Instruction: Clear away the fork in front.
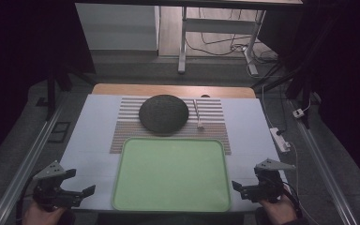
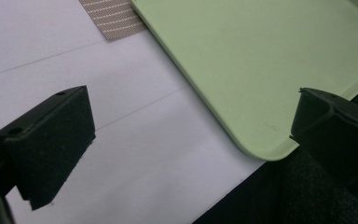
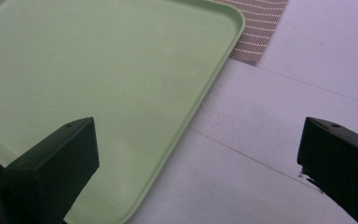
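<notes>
Over on the near left, the left hand-held gripper (image 1: pixel 88 192) hovers just off the near left corner of the green tray (image 1: pixel 171 201), its jaws spread wide and gripping nothing. From the left gripper view, the two black jaws stand far apart with white counter (image 2: pixel 135 154) between them, and the tray's rounded near corner (image 2: pixel 261 149) lies close to one jaw, not touching it.

Moving to the middle, the green tray sits flat on the near half of the white counter (image 1: pixel 91 140), bare across its whole surface. Just beyond its far edge lies a striped mat (image 1: pixel 122 133), and on that mat rests a dark round plate (image 1: pixel 164 114), well apart from both grippers. To the right of the plate, a slim pale utensil (image 1: pixel 198 115) lies on the mat, pointing near to far.

On the near right, the right hand-held gripper (image 1: pixel 236 187) is held beside the tray's near right corner, jaws also wide open, clasping nothing. In the right gripper view, one jaw hangs over the tray's surface (image 3: pixel 98 70), the other over bare counter (image 3: pixel 270 140), with the mat's corner (image 3: pixel 258 28) at the far edge.
</notes>
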Demonstrator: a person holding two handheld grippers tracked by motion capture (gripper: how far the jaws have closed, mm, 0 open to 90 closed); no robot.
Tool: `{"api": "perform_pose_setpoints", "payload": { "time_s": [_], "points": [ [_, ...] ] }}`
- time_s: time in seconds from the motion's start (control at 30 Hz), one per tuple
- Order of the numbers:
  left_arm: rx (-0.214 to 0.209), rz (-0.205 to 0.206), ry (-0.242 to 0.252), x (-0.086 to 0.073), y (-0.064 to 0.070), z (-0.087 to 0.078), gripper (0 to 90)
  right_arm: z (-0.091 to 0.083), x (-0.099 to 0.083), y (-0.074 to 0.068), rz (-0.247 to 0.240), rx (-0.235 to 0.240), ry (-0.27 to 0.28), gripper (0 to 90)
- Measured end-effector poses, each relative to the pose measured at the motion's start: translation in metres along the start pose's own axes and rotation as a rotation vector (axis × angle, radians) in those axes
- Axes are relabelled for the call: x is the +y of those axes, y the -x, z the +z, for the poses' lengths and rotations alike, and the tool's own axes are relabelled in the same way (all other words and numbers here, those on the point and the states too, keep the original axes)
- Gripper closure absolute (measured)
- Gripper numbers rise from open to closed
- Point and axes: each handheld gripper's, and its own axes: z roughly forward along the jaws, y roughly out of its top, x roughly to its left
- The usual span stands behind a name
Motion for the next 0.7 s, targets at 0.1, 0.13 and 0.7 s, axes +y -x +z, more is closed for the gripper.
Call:
{"api": "perform_pose_setpoints", "payload": {
  "time_s": [0.1,0.13,0.7],
  "points": [
    [0.002,0.002,-0.007,0.0001,0.0007,0.0004,0.0,0.0018,0.0009,-0.0008,-0.004,-0.008,-0.014,0.0],
    [0.002,0.002,-0.008,0.0001,0.0007,0.0005,0.0,0.0021,0.0009,-0.0013,-0.008,-0.010,-0.014,0.0],
    [-0.011,0.012,-0.022,0.0011,0.0004,0.0021,0.9,0.0026,0.0011,-0.0019,-0.019,0.003,-0.024,0.0]
  ]
}}
